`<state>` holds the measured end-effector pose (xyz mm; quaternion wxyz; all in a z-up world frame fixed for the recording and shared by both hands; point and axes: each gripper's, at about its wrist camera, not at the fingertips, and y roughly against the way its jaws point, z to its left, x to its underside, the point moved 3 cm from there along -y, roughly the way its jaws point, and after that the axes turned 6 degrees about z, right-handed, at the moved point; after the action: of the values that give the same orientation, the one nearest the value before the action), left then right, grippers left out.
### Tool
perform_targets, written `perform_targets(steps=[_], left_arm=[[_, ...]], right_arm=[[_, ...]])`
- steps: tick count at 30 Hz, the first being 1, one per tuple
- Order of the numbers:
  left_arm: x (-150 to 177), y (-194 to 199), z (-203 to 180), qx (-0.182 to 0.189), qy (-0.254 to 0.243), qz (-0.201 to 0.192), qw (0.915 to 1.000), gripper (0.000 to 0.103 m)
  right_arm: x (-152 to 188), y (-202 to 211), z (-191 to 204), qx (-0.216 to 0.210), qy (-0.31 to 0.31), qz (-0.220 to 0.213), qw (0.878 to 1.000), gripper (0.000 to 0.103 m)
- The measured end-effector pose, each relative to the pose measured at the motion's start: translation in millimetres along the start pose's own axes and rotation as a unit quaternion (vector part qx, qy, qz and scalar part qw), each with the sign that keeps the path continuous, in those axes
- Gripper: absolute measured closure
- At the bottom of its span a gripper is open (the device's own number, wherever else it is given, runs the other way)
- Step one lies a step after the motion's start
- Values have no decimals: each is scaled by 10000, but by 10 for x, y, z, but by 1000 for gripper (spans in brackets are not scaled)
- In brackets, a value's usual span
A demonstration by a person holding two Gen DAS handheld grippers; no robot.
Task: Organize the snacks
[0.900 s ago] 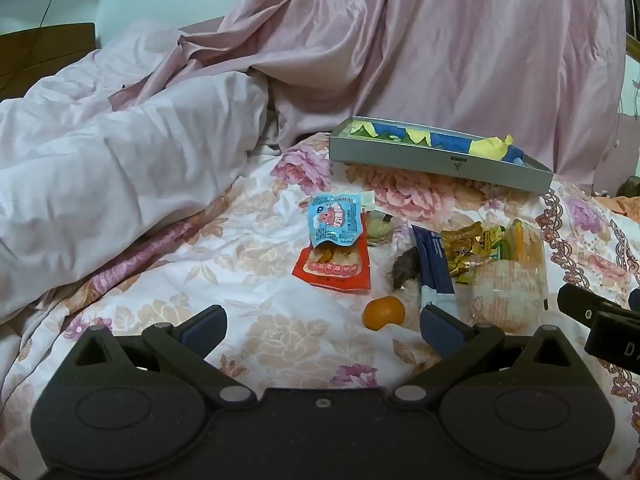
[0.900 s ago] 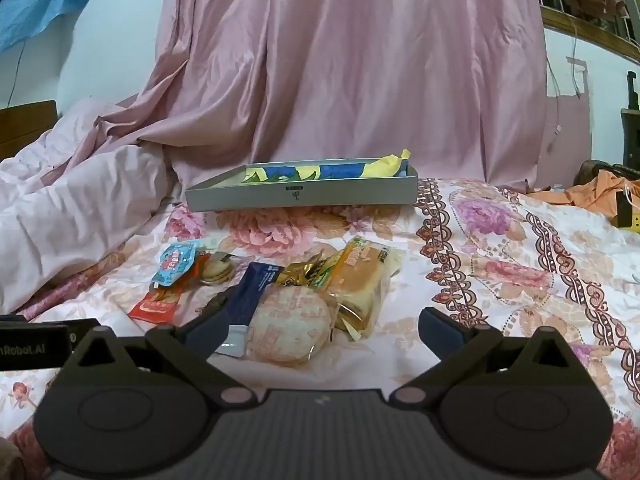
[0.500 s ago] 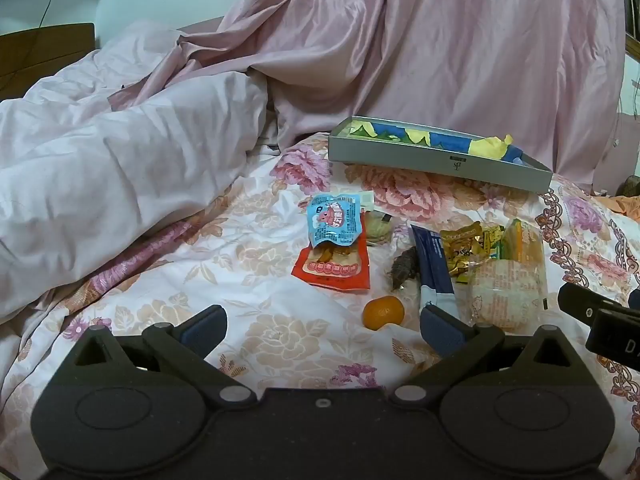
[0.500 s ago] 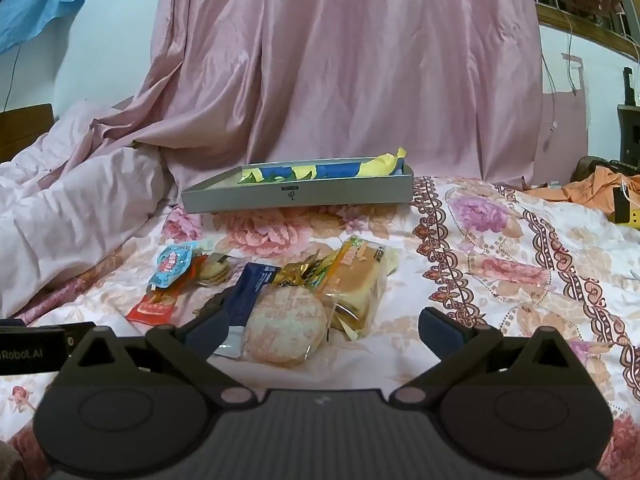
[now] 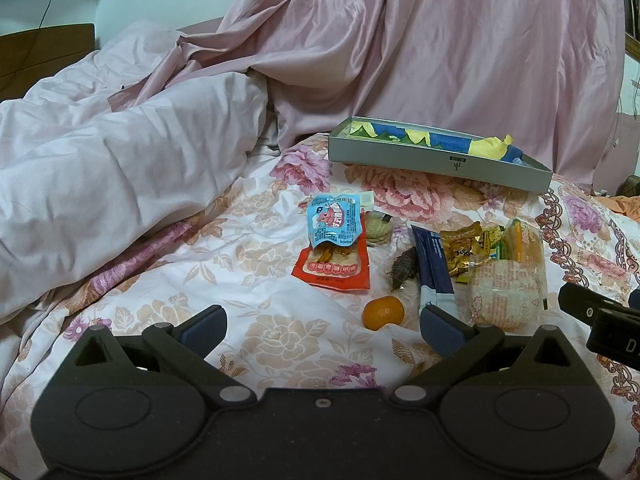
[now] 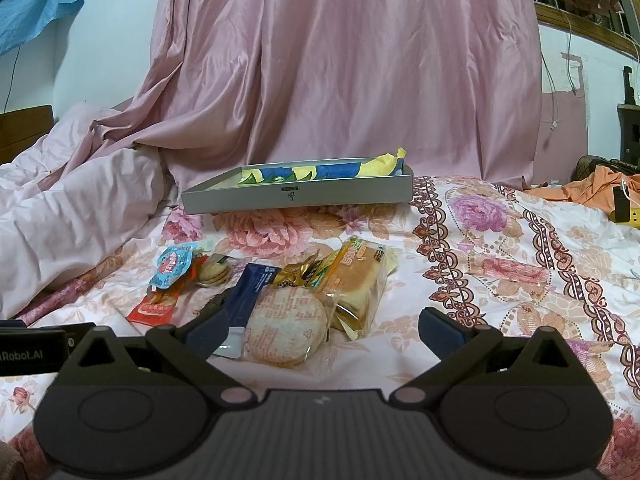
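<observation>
Snacks lie in a loose pile on the floral bedsheet: a blue packet on a red packet, a small orange, a dark blue bar, a round rice cake and a wrapped bread. A grey box lined with blue and yellow paper sits behind them. My left gripper is open and empty, just short of the orange. My right gripper is open and empty, its jaws standing either side of the rice cake, apart from it.
A rumpled pale pink duvet lies at the left. A pink curtain hangs behind the box. Orange cloth lies at the far right. Bare floral sheet lies right of the snacks.
The right gripper view has shifted slightly, closer to the rice cake. The left gripper has barely moved. Both grippers stay open.
</observation>
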<state>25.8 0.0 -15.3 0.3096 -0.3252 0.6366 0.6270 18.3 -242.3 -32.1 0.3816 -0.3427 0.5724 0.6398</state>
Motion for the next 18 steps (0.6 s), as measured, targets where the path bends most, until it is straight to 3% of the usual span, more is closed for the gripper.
perform_targets(steps=[18], left_arm=[[0,0,-1,-1,-2,1,10000,1]], right_arm=[[15,-15,20,-8,8,7,10000,0]])
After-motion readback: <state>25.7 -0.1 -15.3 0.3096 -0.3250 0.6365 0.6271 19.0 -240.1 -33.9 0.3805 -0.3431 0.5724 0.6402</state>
